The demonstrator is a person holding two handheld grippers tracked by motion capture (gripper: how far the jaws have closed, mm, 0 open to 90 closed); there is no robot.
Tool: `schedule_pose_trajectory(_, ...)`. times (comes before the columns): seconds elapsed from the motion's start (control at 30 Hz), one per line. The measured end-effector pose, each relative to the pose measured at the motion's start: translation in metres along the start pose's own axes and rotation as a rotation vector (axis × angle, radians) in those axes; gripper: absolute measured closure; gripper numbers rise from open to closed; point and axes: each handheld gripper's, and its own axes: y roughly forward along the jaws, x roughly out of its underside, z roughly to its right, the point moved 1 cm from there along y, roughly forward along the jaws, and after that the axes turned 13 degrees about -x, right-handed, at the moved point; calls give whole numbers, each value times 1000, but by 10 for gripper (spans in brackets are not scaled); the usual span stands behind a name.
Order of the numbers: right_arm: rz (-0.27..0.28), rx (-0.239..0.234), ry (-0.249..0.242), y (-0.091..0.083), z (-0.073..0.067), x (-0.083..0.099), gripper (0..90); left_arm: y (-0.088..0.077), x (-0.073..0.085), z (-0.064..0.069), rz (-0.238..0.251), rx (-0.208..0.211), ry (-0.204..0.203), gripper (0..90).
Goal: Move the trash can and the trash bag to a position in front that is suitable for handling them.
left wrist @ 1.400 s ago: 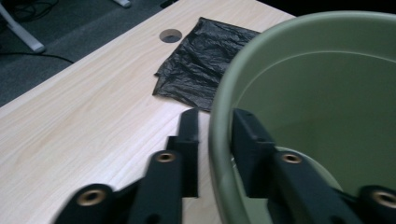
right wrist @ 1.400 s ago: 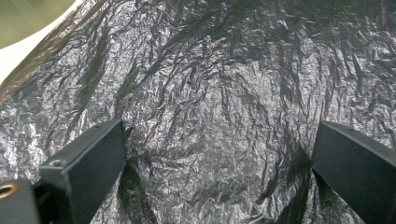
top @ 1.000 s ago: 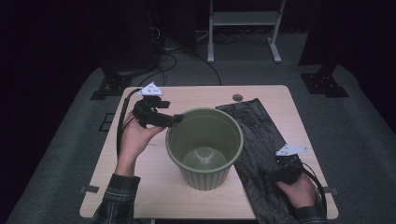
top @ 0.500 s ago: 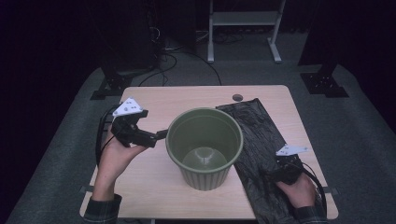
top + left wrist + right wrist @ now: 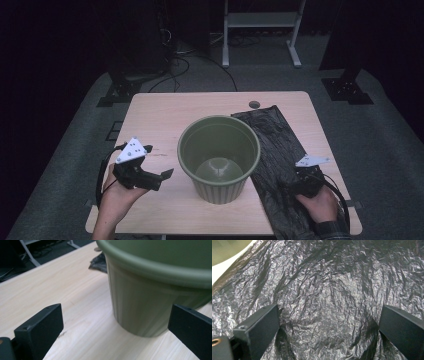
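An empty olive-green plastic pot [image 5: 183,145] stands upright in the middle of the wooden table [image 5: 165,115]. A crumpled black plastic bag [image 5: 272,145] lies flat to its right. My left gripper [image 5: 164,178] hovers low at the front left and points at the pot's side. Its jaws have just been opening and now stand wide with nothing between them; in the left gripper view the left gripper [image 5: 116,315] frames the pot wall [image 5: 140,302] from a short way off. My right gripper [image 5: 284,191] rests over the bag's near end, open, with the right gripper [image 5: 329,320] straddling the bag [image 5: 332,290].
A small grey round disc [image 5: 254,104] sits on the table's far edge beside the bag. Beyond the table, a white metal stand [image 5: 260,20], loose cables [image 5: 185,55] and dark stand bases [image 5: 347,90] are on the grey floor.
My left gripper has drawn back from the pot's left rim toward the table's front left and come lower. The right hand has stayed put on the bag.
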Motion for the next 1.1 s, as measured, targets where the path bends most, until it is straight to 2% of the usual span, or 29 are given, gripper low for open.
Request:
schedule_pose_trajectory(0.1,0,0,0,0,0,0,23,6,14,6,11,-18,4,0)
schedule_pose_trajectory(0.17,0,0,0,0,0,0,23,7,17,7,12,-22,6,0)
schedule_pose_trajectory(0.2,0,0,0,0,0,0,23,11,26,8,13,-17,-6,0)
schedule_pose_trajectory(0.43,0,0,0,0,0,0,23,33,48,12,-4,-29,0,0)
schedule_pose_trajectory(0.5,1,0,1,0,0,0,23,41,55,15,-21,-24,10,0)
schedule_pose_trajectory(0.63,0,0,0,0,0,0,23,55,69,17,-27,-6,-11,0)
schedule_pose_trajectory(0.77,-1,-6,-5,0,-1,0,22,64,77,19,-47,-10,5,0)
schedule_pose_trajectory(0.8,-2,-8,-6,0,-1,0,22,70,81,21,-80,-10,7,0)
schedule_pose_trajectory(0.9,-2,-9,-9,0,-1,0,22,76,86,23,-106,4,5,0)
schedule_pose_trajectory(0.93,-2,-9,-9,0,-1,0,22,82,92,25,-137,5,28,0)
schedule_pose_trajectory(1.0,-2,-9,-9,0,-1,0,22,83,94,25,-150,2,30,0)
schedule_pose_trajectory(1.03,-2,-9,-9,0,-1,0,23,86,98,25,-174,1,26,0)
schedule_pose_trajectory(1.1,-2,-8,-9,0,-1,0,23,88,101,23,-172,-2,16,0)
